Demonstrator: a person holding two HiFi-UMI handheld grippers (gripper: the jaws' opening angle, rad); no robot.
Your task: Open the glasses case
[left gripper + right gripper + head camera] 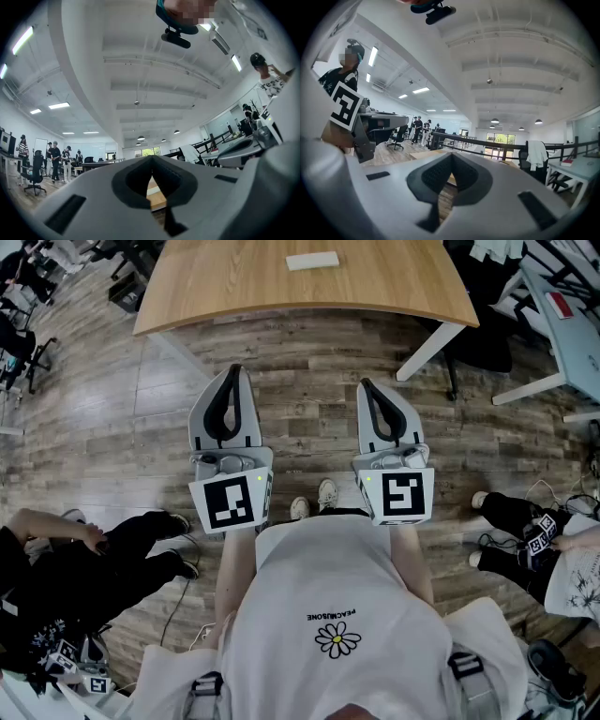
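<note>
A pale flat glasses case (312, 261) lies on the wooden table (234, 287) at the top of the head view, far ahead of both grippers. My left gripper (234, 369) and right gripper (364, 383) are held side by side over the floor, short of the table's near edge. Both are shut with nothing between their jaws. In the left gripper view the left gripper (152, 169) has its tips together, and a strip of the table (156, 197) shows through the gap below them. The right gripper (451, 168) looks the same in its own view.
A white table leg (429, 351) stands at the right of the wooden table. People sit on the floor at the left (84, 549) and at the right (534, 531). Another pale table (572, 324) stands at the far right. Office chairs (23, 343) stand at the far left.
</note>
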